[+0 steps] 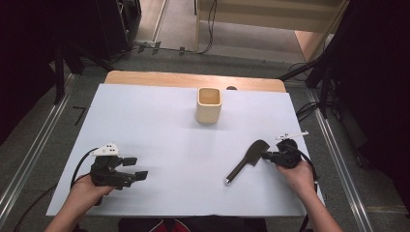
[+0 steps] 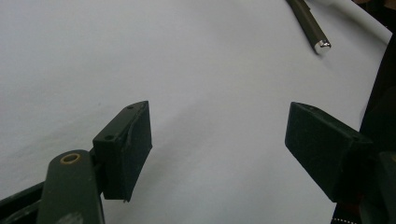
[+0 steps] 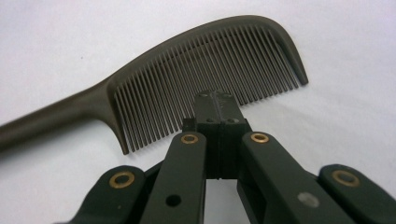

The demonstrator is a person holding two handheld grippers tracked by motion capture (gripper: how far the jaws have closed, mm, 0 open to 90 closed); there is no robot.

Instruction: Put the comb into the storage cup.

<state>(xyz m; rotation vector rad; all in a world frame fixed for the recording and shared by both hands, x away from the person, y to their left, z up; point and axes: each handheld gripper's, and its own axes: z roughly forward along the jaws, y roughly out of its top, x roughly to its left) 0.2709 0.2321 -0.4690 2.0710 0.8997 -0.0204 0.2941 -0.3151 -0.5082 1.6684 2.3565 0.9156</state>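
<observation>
A dark comb point(image 1: 247, 160) lies flat on the white sheet at the right, its handle running toward the front edge. In the right gripper view the comb point(image 3: 205, 56) lies crosswise, teeth toward me. My right gripper point(image 3: 215, 100) is shut, pad against pad, with its tips resting at the ends of the teeth and nothing pinched between them. From above, the right gripper point(image 1: 267, 155) touches the comb's toothed end. My left gripper point(image 1: 136, 168) rests at the front left, open and empty. Its wide-apart jaws point(image 2: 217, 135) frame bare sheet, with the comb's handle end point(image 2: 310, 25) far off.
A tan square cup point(image 1: 209, 104) stands upright at the back middle of the white sheet point(image 1: 159, 125). Beyond it runs the wooden table edge point(image 1: 159, 78). Metal rails and dark stands flank the table on both sides.
</observation>
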